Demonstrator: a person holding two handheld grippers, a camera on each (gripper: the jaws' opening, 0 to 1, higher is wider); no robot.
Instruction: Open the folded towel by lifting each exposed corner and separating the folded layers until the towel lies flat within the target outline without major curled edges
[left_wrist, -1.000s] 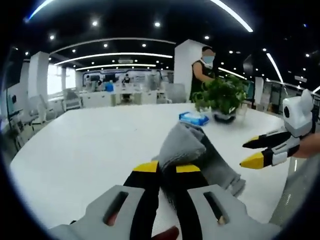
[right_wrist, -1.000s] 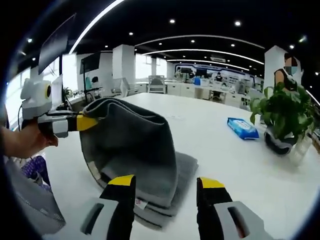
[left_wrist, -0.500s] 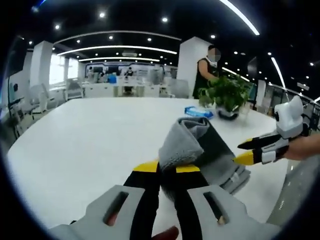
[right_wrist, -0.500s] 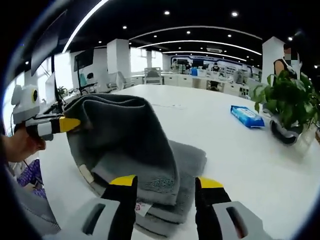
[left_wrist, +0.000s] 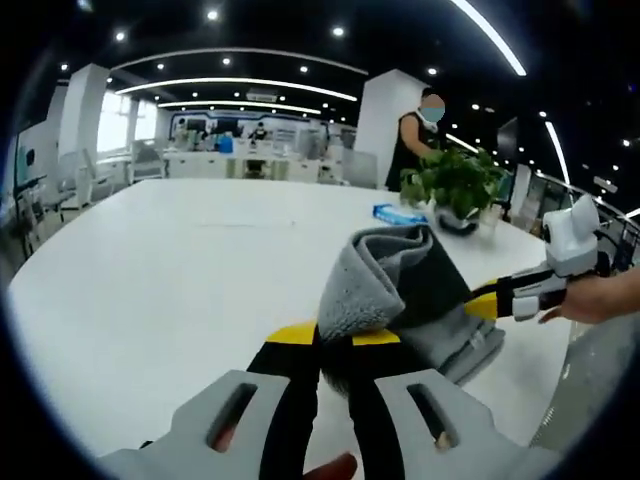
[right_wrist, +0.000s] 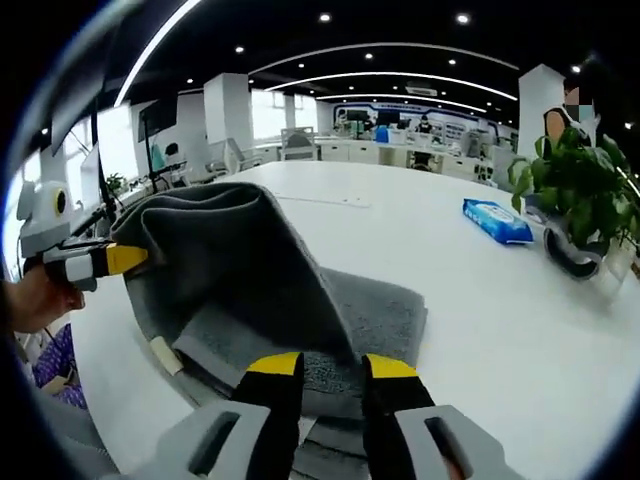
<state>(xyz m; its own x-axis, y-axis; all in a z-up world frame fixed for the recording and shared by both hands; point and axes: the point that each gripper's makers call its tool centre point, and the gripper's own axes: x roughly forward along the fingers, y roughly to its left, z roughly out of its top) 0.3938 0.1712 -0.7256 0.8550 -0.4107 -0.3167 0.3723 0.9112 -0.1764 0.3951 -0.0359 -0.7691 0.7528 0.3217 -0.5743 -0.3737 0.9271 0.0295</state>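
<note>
towel (right_wrist: 300, 300) folded, top layer lifted leftward, left hand-held gripper (left_wrist: 334, 335) and right hand-held gripper (right_wrist: 332, 365) both pinching it

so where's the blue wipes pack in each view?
Left gripper view: the blue wipes pack lies on the white table, right of centre, just left of the potted plant.
Right gripper view: upper right, again left of the plant.
Shared landmark: the potted plant.
</note>
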